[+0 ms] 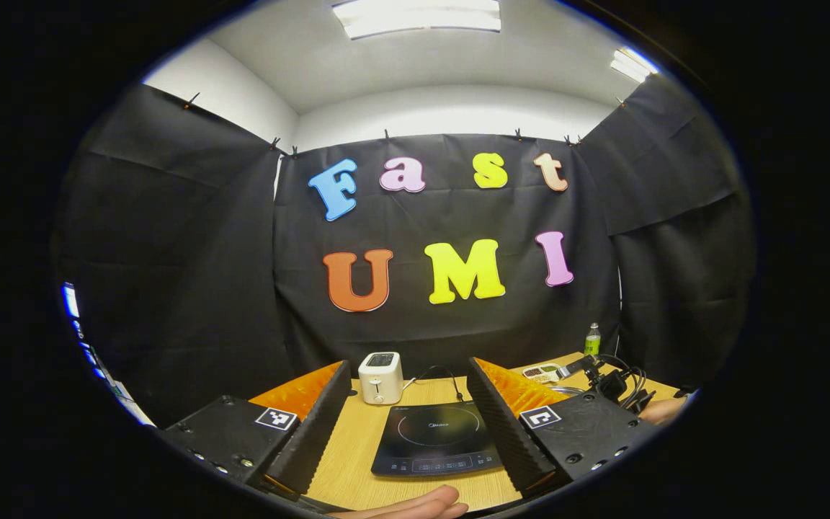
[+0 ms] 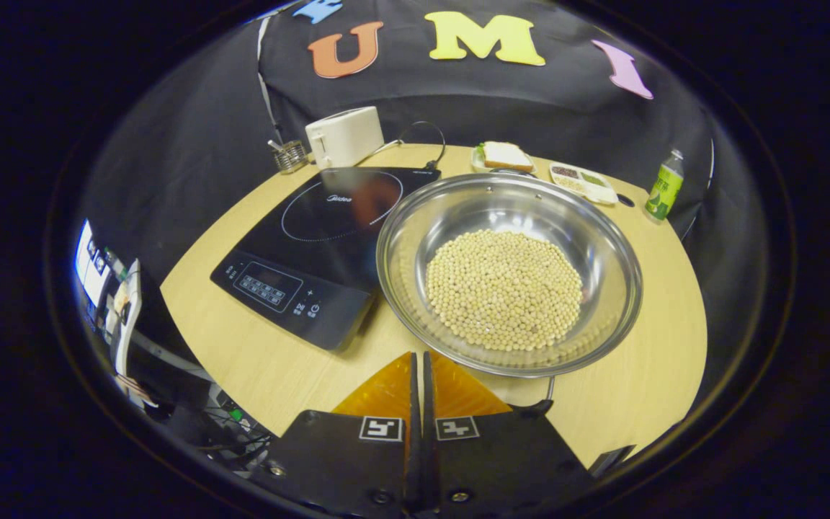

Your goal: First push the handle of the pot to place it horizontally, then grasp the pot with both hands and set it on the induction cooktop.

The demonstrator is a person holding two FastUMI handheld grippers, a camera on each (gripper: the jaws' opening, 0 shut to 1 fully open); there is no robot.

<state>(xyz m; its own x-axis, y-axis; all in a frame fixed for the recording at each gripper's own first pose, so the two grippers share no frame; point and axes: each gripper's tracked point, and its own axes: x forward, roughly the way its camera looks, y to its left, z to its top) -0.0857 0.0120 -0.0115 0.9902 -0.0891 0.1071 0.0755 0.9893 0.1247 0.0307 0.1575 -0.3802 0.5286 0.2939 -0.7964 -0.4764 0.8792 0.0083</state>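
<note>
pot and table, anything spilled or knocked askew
Nothing stands out. The pot sits level on the table, its rim overlapping the cooktop's edge, and the beans are all inside it. The toaster and bottle stand upright.

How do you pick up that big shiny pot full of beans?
Probably by the rim, one gripper on each side. The pot is wide, round and shallow, heaped with beans, so a single grip could tip it. Its thin rim flares outward, thin enough for fingers to pinch. Its handle pokes out at the near edge, by the shut right gripper.
</note>
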